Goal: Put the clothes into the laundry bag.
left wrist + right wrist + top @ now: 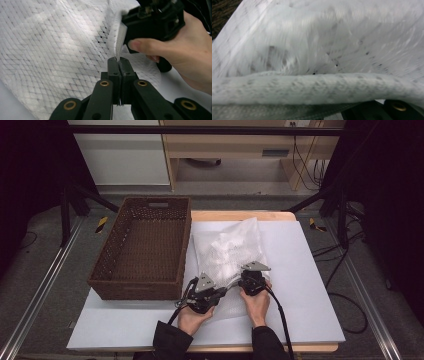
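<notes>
High view, hidden: the near edge of the white mesh bag (227,255) lies under the two grippers; jaw tips cannot be made out here.
High view, bag: flat on the white board (310,285), just right of the brown wicker basket (142,247), its left edge close to the basket wall.
High view, hands: both forearms come in from the bottom edge in dark sleeves. The left hand (192,317) holds the left gripper (212,292) angled toward the right; the right hand (256,302) holds the right gripper (247,280) pointing away from the person. The grippers sit close together at the bag's near end.
Left gripper view, state: the left gripper (119,66) has its jaws pressed together on a thin upright fold of the bag (57,50); a sliver of mesh shows below the pads.
Left gripper view, extra: the right hand (185,52) wraps the right gripper's black body, thumb along its underside; its jaw tips are buried in the mesh.
Right gripper view, hidden: blurred. A thick roll of the bag (317,87) crosses in front of the lens and covers the jaws; a black link with a brass pin shows at the lower right.
Right gripper view, state: jaws narrow, closed; the pads are covered, so a grip on the mesh cannot be confirmed.
Right gripper view, extra: a dark corner of basket (222,11) at upper left.
</notes>
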Demonstrator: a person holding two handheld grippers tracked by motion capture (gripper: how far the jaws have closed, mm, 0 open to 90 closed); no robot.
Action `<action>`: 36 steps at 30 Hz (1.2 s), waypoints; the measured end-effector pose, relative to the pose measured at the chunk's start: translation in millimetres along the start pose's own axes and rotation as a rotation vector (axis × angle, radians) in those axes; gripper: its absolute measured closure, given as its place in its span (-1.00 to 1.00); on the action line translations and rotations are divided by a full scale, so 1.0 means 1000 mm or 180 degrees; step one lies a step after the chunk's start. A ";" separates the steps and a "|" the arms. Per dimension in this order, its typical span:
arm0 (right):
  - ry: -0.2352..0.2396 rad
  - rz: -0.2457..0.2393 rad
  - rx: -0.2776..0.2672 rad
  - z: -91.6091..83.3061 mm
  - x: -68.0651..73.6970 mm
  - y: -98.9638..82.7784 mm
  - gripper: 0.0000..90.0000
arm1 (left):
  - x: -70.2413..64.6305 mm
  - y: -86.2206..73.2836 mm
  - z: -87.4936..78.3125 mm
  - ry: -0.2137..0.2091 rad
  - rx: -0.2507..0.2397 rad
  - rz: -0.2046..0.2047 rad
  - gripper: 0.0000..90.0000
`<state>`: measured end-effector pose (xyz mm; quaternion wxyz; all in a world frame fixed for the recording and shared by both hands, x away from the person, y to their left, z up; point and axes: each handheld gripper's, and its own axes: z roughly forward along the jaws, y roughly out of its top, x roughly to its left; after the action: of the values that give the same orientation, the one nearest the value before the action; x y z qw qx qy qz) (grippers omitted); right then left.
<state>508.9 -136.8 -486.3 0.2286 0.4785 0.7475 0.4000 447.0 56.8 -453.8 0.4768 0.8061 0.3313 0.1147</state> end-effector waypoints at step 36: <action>-0.0033 0.0027 0.0253 -0.077 -0.055 -0.053 0.20 | -0.001 -0.043 -0.031 0.0443 0.0343 -0.0053 0.28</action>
<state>448.8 -227.5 -487.9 0.2115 0.4924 0.7596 0.3685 412.9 91.6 -473.9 0.4095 0.8178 0.3761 0.1484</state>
